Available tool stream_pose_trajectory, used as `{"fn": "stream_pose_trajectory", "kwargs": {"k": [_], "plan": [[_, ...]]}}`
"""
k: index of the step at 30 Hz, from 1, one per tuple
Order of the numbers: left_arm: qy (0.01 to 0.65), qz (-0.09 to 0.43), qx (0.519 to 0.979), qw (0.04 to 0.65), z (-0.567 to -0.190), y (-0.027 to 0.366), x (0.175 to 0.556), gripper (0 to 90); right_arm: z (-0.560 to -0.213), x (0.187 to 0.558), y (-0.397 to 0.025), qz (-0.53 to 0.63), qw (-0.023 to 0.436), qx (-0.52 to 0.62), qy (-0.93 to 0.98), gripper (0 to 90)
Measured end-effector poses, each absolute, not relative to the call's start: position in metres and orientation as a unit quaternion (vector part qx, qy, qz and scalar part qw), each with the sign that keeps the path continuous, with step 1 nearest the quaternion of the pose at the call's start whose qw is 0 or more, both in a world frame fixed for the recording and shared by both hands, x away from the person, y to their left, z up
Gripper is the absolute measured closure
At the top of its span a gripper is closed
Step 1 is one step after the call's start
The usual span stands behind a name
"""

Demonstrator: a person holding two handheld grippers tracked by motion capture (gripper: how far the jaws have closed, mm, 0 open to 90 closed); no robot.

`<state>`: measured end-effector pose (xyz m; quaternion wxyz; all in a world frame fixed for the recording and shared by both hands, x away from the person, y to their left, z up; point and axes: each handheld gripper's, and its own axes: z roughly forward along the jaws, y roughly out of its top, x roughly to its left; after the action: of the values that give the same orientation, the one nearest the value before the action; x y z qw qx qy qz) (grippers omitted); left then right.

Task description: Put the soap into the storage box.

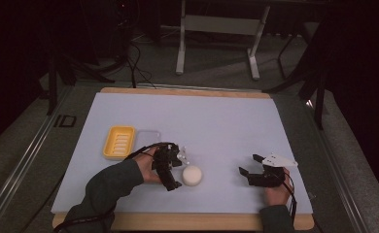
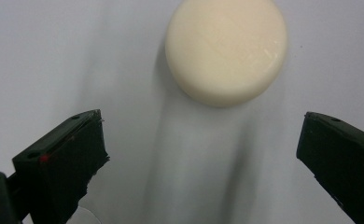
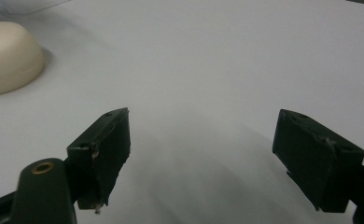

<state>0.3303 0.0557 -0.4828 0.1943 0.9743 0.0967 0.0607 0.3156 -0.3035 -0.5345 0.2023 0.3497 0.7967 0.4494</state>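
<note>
A round cream bar of soap (image 1: 192,175) lies flat on the white mat (image 1: 216,121), near the front and a little left of centre. My left gripper (image 1: 178,167) is just to its left, open, its jaws pointing at the bar. In the left gripper view the soap (image 2: 227,49) lies a short way beyond the widely spread jaws of the left gripper (image 2: 203,135), with bare mat between them. My right gripper (image 1: 249,164) rests low over the mat to the soap's right, open and holding nothing. The right gripper view has the soap (image 3: 7,56) far left, well clear of the right gripper (image 3: 201,130).
A yellow ribbed soap dish (image 1: 119,141) sits left of my left hand, with a clear lid or tray (image 1: 148,137) beside it. The wooden table edge (image 1: 187,222) runs along the front. Beyond the table are metal stand legs (image 1: 216,43) and cables on the floor.
</note>
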Motion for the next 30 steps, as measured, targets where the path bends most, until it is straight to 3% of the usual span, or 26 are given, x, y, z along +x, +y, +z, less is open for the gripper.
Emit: {"fn": "stream_pose_trajectory", "kwargs": {"k": [30], "plan": [[0.073,0.039,0.981,0.178,-0.491,0.032,0.332,1.6,-0.534,0.316,-0.304,0.45,0.201,0.351,0.796,18.7]]}}
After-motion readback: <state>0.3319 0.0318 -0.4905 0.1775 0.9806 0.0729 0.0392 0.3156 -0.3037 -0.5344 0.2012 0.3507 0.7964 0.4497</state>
